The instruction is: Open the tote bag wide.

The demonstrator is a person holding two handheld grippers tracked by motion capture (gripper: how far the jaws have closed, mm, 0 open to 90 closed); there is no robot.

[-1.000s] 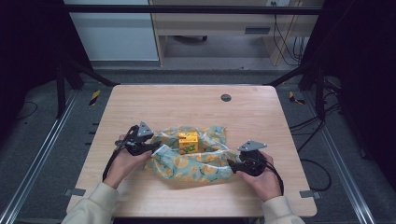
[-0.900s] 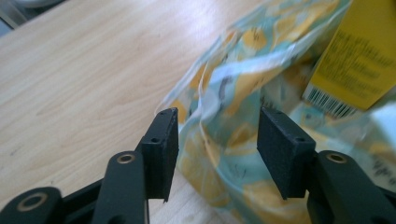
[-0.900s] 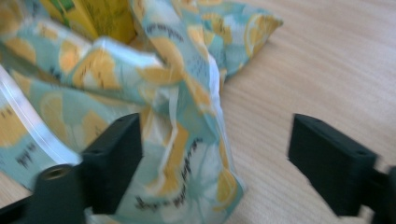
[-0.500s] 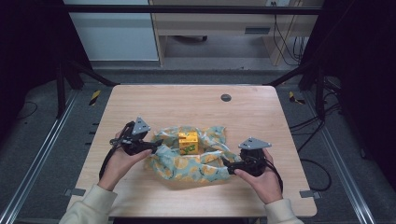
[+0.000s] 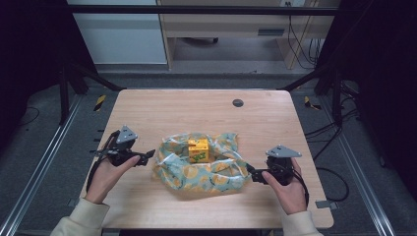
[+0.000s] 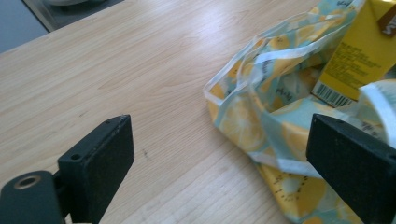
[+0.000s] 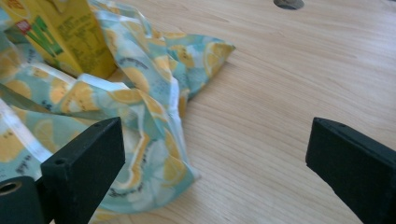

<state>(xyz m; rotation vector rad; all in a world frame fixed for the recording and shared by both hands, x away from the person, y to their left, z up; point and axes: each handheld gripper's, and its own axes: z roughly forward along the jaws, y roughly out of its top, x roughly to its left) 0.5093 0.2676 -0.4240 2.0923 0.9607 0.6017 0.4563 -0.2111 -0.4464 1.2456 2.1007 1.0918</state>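
A lemon-print cloth bag (image 5: 201, 169) lies crumpled in the middle of the wooden table (image 5: 196, 110), with a yellow carton (image 5: 198, 150) standing upright in it. In the left gripper view the bag (image 6: 261, 112) and carton (image 6: 364, 51) sit at the right. My left gripper (image 5: 147, 157) is just left of the bag, apart from it; its jaws have just been opening and hold nothing. My right gripper (image 5: 251, 174) is at the bag's right edge, jaws wide, nothing between them. The right gripper view shows the bag (image 7: 135, 107) and carton (image 7: 65, 32) at its left.
A small dark round plug (image 5: 238, 103) sits in the tabletop at the far right. Bare wood surrounds the bag on all sides. Dark frame rails and cables run along the floor beside the table. A desk stands beyond the far edge.
Both grippers have let go of the bag and drawn away from it, the left one to the left and the right one to the right. The bag has slumped around the carton.
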